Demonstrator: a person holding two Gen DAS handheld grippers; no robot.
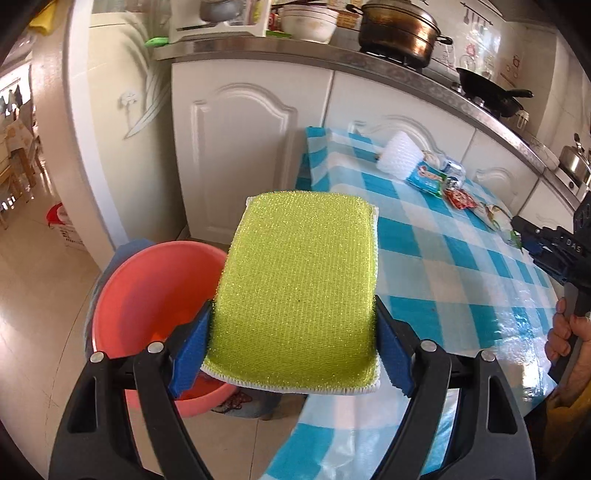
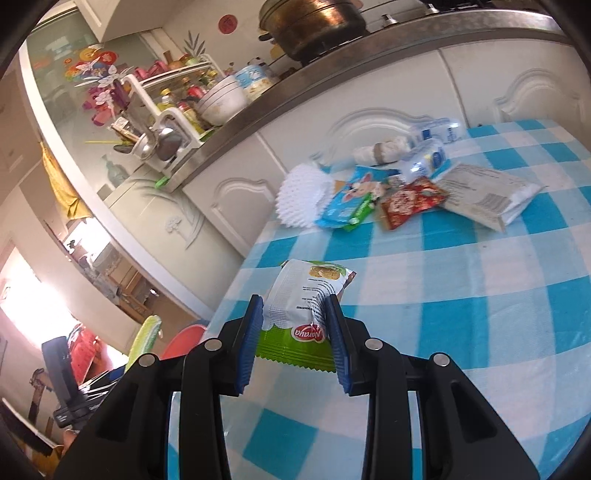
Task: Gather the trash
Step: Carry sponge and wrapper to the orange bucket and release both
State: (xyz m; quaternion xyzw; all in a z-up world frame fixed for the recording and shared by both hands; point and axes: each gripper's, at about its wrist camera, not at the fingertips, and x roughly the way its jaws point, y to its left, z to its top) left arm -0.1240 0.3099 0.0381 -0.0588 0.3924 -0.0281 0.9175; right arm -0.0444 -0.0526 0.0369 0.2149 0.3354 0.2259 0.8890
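Observation:
My left gripper is shut on a yellow-green scrub sponge, held in the air beside the table's left edge, over the rim of a red plastic basin on the floor. My right gripper is shut on a white and green snack wrapper, held just above the blue-checked tablecloth. A pile of trash lies at the table's far side: a white foam net, a blue wrapper, a red wrapper, a white packet and crumpled plastic bottles. The right gripper also shows in the left wrist view.
White kitchen cabinets stand right behind the table. The counter above carries a large pot, a black pan and bowls. Tiled floor lies left of the basin. A doorway opens at the far left.

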